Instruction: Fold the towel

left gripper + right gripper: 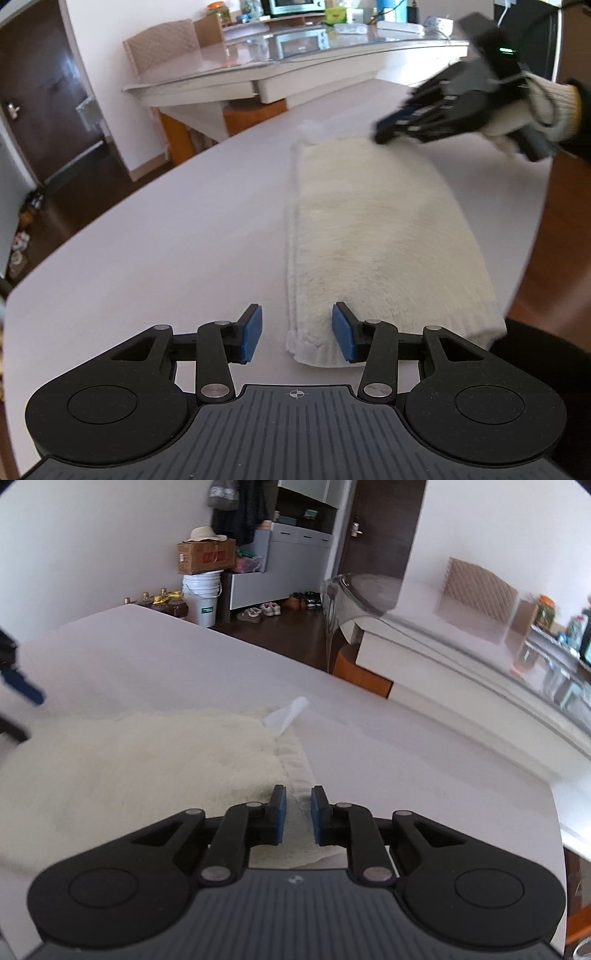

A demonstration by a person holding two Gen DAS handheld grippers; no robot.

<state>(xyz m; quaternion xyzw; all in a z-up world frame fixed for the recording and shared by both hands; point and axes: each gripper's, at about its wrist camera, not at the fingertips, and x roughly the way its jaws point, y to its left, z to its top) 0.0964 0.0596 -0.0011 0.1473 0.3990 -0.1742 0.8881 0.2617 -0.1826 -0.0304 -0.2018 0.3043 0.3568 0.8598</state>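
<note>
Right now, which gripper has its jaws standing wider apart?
The left gripper: its blue pads straddle the near corner of the folded cream towel with a wide gap. The right gripper is nearly closed over the towel's edge.

One towel (pixel 373 236); one table (pixel 147 258); two hand-held grippers: left (pixel 297 332), right (pixel 298 814); perhaps one label (pixel 286 714).

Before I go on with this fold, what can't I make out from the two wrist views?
- Right gripper, left wrist view: motion-blurred; contact with the towel unclear.
- Towel edge at the right gripper, right wrist view: blurred, in shadow; pinched or not, unclear.
- Towel's near end, right wrist view: hidden under the gripper body.
- Left gripper, right wrist view: cut off by the left edge.
- Towel label: too small to read.
</note>
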